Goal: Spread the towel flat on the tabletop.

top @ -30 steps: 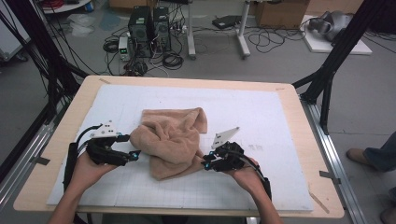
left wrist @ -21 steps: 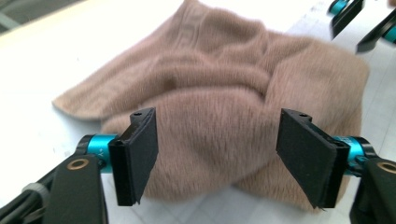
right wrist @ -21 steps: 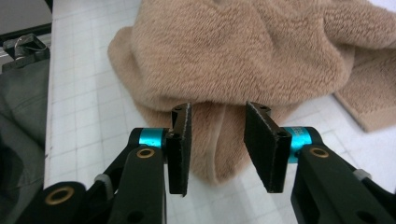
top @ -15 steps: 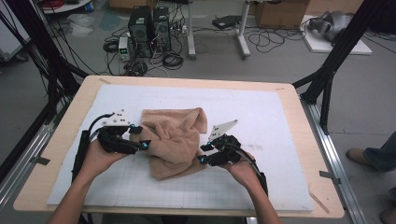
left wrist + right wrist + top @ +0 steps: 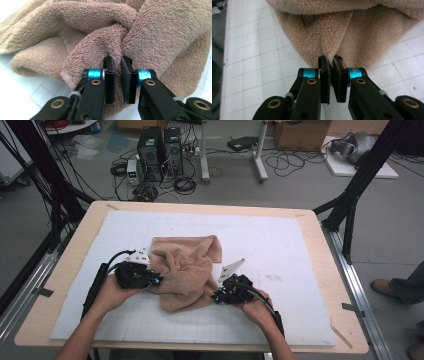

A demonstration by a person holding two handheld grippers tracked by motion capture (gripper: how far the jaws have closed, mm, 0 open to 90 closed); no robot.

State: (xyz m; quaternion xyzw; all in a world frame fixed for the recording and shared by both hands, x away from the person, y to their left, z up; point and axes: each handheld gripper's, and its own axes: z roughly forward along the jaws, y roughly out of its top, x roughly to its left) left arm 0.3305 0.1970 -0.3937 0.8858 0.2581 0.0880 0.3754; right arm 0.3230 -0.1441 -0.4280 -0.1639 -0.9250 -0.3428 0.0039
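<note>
A crumpled tan towel (image 5: 185,270) lies on the white gridded mat (image 5: 280,245) in the high view. My left gripper (image 5: 156,281) is at the towel's left edge. In the left gripper view its jaws have just been closing, and my left gripper (image 5: 118,75) is shut on a fold of the towel (image 5: 105,35). My right gripper (image 5: 216,297) is at the towel's near right corner. Its jaws have also just been closing; in the right gripper view my right gripper (image 5: 331,72) pinches the corner of the towel (image 5: 332,37).
The mat covers a wooden table (image 5: 70,270) with metal rails along both sides. Black frame legs (image 5: 350,205) stand at the far corners. Computer boxes and cables (image 5: 160,155) lie on the floor beyond. A person's shoe (image 5: 385,287) is at the right.
Both hands have shifted slightly and dropped toward the mat. Both grippers' jaws have closed onto the towel, the left at its left edge, the right at its near right corner.
</note>
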